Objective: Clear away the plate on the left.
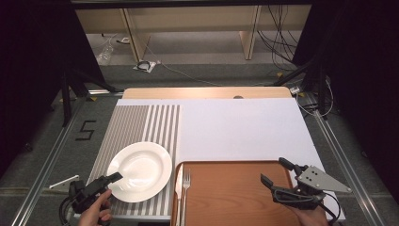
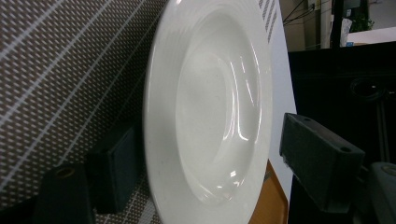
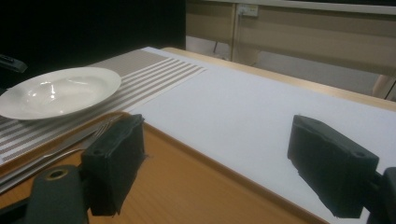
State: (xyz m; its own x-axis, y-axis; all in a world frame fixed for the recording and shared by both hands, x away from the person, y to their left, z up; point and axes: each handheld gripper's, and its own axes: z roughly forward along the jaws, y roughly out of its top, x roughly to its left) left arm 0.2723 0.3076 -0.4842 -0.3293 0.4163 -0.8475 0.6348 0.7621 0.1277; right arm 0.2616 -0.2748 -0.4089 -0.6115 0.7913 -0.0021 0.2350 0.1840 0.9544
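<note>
While left gripper [image 1: 114, 177] fingers straddle plate [image 1: 141, 170] rim unpinched — right gripper [image 1: 273, 180] wide, empty.

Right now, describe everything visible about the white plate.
The white plate is a round, glossy, ceramic-looking deep plate with a broad rim and sunken centre, empty and clean. It lies flat on the striped placemat, left of the wooden tray. The left gripper straddles its near rim, one jaw under, one above; whether the pads press cannot be told.
</note>
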